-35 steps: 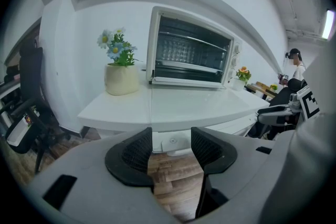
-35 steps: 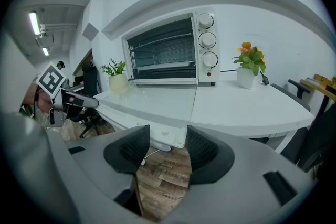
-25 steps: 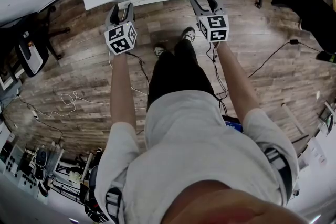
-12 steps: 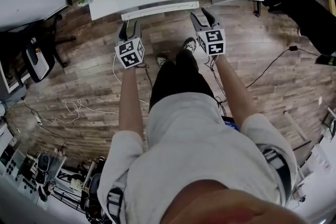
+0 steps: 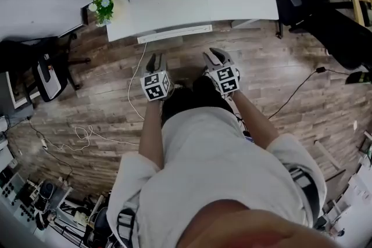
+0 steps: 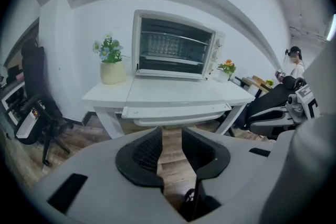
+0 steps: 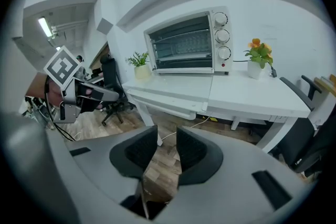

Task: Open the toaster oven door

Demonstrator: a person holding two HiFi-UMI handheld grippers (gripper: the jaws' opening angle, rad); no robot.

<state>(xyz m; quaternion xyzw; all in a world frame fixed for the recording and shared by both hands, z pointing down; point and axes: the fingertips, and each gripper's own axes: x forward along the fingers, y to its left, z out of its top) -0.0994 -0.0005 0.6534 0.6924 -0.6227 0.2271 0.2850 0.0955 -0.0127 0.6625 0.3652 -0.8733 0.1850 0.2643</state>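
The left gripper (image 6: 170, 136) is released: its dark ribbed fingers (image 6: 144, 152) stand a narrow gap apart with only brown wooden floor (image 5: 104, 84) between them, and its jaws have just been closing. The right gripper (image 7: 167, 134) is the same: its fingers (image 7: 191, 152) are slightly parted, have just been closing, and hold nothing. Both hang over the floor. Ahead of the fingertips and well apart from them stands a white rectangular table (image 5: 174, 9), with the white toaster oven (image 6: 176, 45) at its back edge. The oven's dark glass door (image 6: 173, 50) looks upright and shut. As I judge it, none of the task is done yet: reaching the oven, gripping the door and swinging it down all remain.
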